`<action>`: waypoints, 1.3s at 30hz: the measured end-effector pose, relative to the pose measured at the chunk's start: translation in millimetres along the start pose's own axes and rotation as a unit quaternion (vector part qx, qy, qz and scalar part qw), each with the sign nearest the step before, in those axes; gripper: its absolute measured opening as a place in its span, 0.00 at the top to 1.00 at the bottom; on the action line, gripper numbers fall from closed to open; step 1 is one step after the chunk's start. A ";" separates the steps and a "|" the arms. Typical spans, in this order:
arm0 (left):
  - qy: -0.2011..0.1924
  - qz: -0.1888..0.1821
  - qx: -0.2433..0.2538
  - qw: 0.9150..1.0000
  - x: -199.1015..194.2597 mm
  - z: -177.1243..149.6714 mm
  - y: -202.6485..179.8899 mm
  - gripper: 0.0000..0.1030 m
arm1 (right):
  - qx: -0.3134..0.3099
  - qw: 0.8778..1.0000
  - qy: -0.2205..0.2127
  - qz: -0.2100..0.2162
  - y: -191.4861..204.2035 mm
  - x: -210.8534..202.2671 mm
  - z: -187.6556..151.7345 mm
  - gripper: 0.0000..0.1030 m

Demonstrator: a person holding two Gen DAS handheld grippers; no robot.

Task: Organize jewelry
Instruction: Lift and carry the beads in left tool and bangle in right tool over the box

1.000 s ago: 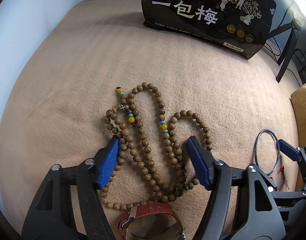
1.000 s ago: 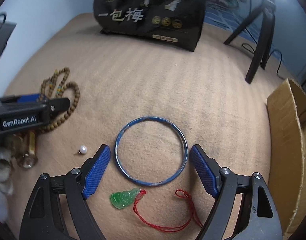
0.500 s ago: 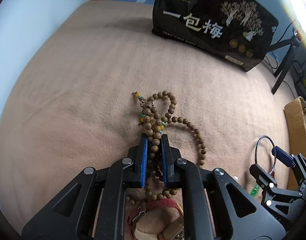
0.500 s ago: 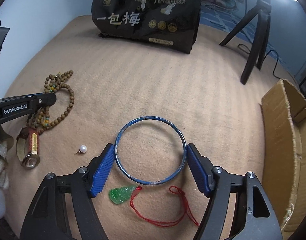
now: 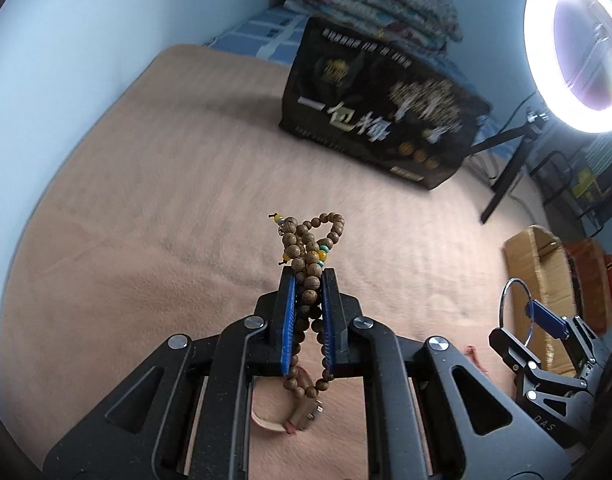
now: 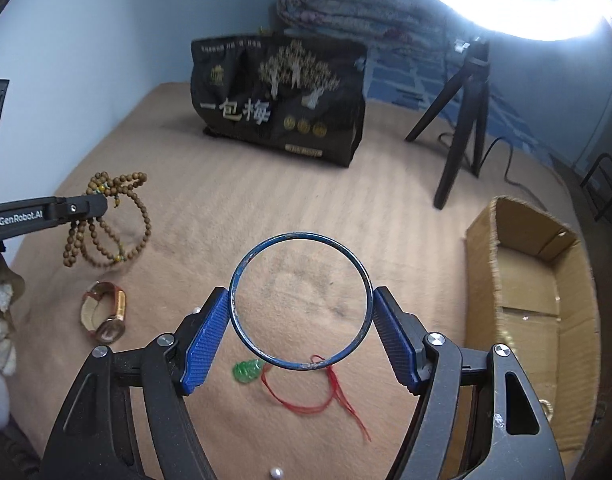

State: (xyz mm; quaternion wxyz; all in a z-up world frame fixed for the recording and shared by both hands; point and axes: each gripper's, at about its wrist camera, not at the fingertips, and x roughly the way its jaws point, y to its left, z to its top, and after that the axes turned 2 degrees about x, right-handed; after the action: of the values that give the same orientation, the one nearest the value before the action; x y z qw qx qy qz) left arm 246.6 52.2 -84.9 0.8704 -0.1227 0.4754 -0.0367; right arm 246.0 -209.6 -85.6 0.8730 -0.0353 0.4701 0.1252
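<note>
My left gripper [image 5: 309, 280] is shut on a brown wooden bead necklace [image 5: 307, 264] and holds it lifted, its loops hanging below the fingers. It also shows in the right wrist view [image 6: 106, 220] at the left. My right gripper [image 6: 300, 304] is shut on a blue metal bangle [image 6: 300, 246] and holds it above the blanket; the bangle also shows in the left wrist view [image 5: 513, 312]. A red-strap watch [image 6: 104, 316], a green jade pendant on red cord [image 6: 248, 371] and a small pearl [image 6: 276, 473] lie on the tan blanket.
An open cardboard box [image 6: 533, 300] stands at the right. A black printed bag [image 6: 278, 100] stands at the back. A black tripod [image 6: 465, 120] with a ring light [image 5: 577, 44] is at the back right. A folded quilt [image 5: 369, 12] lies behind the bag.
My left gripper has closed on the bead necklace and lifted it off the blanket. My right gripper has closed on the blue bangle and raised it above the pendant.
</note>
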 end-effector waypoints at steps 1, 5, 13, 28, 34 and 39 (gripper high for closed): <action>-0.004 -0.005 0.002 1.000 -2.9 1.6 -3.1 0.90 | 0.000 1.000 -0.004 -0.001 -2.0 -5.0 0.1 0.30; -0.020 -0.022 0.009 1.000 -22.8 3.0 -18.2 0.90 | 0.005 1.000 -0.021 -0.005 -14.6 -30.9 -1.1 0.30; -0.039 -0.058 0.042 0.997 -50.7 -1.6 -65.6 0.90 | 0.032 0.998 -0.043 -0.027 -58.4 -68.4 -10.8 0.30; -0.028 -0.134 0.092 0.986 -57.2 -23.7 -174.4 0.90 | 0.115 0.990 -0.057 -0.065 -154.7 -98.8 -36.2 0.30; -0.010 -0.166 0.105 0.980 -45.1 -32.0 -219.2 0.90 | 0.140 0.986 -0.052 -0.076 -187.3 -96.1 -45.6 0.30; 0.009 -0.186 0.116 0.976 -32.0 -42.5 -251.5 0.90 | 0.158 0.984 -0.046 -0.074 -209.4 -85.8 -51.6 0.30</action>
State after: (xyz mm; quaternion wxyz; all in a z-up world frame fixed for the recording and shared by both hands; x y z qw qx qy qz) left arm 206.9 -192.9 -18.2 0.8525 -0.1072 0.4443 -0.2537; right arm 211.7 -437.1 -54.9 0.8952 0.0739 0.4393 -0.0138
